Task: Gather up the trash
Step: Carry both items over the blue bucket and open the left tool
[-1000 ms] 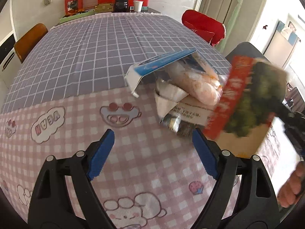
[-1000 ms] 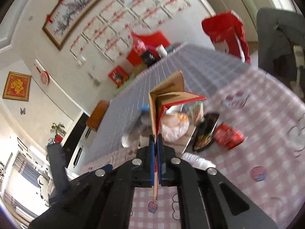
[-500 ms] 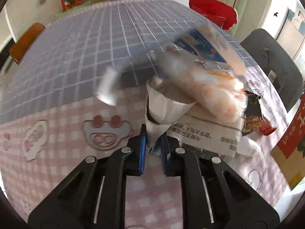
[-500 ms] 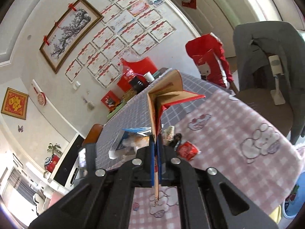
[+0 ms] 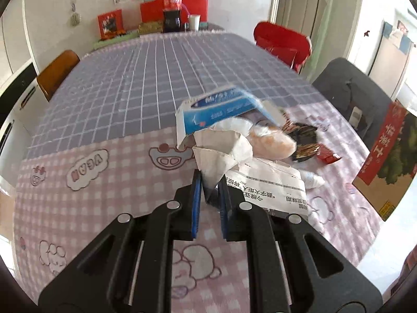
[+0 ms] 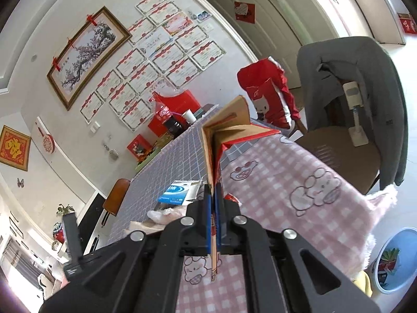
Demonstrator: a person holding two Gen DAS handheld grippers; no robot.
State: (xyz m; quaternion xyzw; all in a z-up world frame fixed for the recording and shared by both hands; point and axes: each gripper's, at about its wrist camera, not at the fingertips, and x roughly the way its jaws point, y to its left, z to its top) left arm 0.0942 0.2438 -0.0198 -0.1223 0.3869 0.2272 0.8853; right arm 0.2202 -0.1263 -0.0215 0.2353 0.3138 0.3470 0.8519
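While the left wrist view looks down on the litter heap in the middle of the counter (image 5: 109,120), the right wrist view tilts up toward a wall of red-trimmed certificates (image 6: 156,60) and a framed blossom painting (image 6: 86,52), and it alone shows a blue basin (image 6: 396,258) on the floor at far right. The left tongs (image 5: 209,185) are pinched narrow on the lower tip of a crumpled white paper cone (image 5: 221,151), lifted at the near edge of the heap. Behind it lie a blue-and-white carton (image 5: 219,109) with a torn flap, a soft clear bag of pale orange food (image 5: 271,140), a dark glossy wrapper (image 5: 303,140), a small red packet (image 5: 328,155) and a flat white sheet printed with black Chinese characters (image 5: 271,185). The right tongs (image 6: 214,208) are clamped tight on a folded brown cardboard box (image 6: 226,130) with a red printed face; the left view shows that same box at the far right, off the counter's edge, bearing large yellow characters and a green picture. The counter wears a fuzzy pink checked cloth with cartoon animals, and beyond it a grey cloth with a white grid. A cola bottle (image 5: 172,5) with a red label stands at the far end.
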